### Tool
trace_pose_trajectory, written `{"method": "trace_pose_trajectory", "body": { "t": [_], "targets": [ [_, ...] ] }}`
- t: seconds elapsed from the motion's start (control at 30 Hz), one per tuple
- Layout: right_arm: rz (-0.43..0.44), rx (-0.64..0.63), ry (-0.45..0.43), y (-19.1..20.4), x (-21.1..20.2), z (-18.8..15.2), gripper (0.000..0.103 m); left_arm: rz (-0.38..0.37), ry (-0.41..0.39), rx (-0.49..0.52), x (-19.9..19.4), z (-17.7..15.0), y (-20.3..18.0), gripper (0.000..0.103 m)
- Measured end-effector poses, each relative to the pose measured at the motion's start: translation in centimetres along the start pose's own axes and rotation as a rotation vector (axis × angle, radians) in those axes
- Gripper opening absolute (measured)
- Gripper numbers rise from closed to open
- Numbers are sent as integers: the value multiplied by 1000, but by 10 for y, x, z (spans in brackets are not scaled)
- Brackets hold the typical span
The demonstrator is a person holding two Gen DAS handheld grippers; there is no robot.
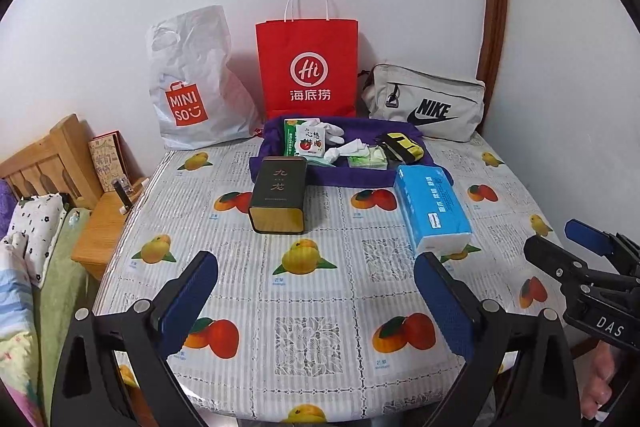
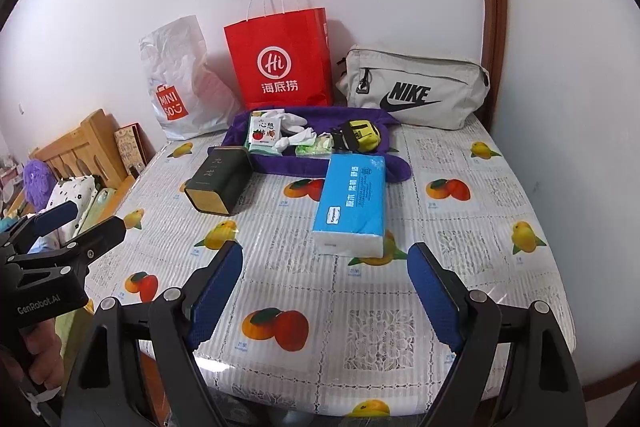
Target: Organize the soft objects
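Observation:
A blue tissue pack (image 1: 434,213) (image 2: 352,203) lies on the table near the middle. Behind it a purple cloth (image 1: 340,179) (image 2: 280,165) holds small soft items: a white glove (image 1: 330,131) (image 2: 290,121), a tissue packet with a tomato print (image 1: 308,143) (image 2: 262,135), green wipes (image 1: 366,159) (image 2: 314,147) and a yellow-black pouch (image 1: 402,147) (image 2: 360,137). My left gripper (image 1: 316,291) is open and empty above the front of the table. My right gripper (image 2: 324,283) is open and empty, just short of the tissue pack.
A dark tea tin (image 1: 280,201) (image 2: 218,183) lies left of the cloth. A white Miniso bag (image 1: 192,87) (image 2: 180,83), a red paper bag (image 1: 308,67) (image 2: 280,63) and a grey Nike pouch (image 1: 428,103) (image 2: 416,91) stand along the wall. A bed (image 1: 36,227) is at left.

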State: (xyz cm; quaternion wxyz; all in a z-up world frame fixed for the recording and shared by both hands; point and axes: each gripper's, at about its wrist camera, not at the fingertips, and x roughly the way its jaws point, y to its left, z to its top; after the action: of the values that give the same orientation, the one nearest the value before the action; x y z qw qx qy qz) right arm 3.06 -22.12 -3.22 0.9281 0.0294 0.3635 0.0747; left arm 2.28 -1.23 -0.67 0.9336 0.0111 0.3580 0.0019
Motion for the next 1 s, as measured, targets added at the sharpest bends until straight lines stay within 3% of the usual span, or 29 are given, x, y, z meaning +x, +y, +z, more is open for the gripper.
{"method": "trace_pose_trajectory", "body": {
  "t": [1.0],
  "targets": [
    [-4, -15, -5, 6, -6, -3, 84, -2, -3, -2, -5, -5, 2, 99]
  ]
}}
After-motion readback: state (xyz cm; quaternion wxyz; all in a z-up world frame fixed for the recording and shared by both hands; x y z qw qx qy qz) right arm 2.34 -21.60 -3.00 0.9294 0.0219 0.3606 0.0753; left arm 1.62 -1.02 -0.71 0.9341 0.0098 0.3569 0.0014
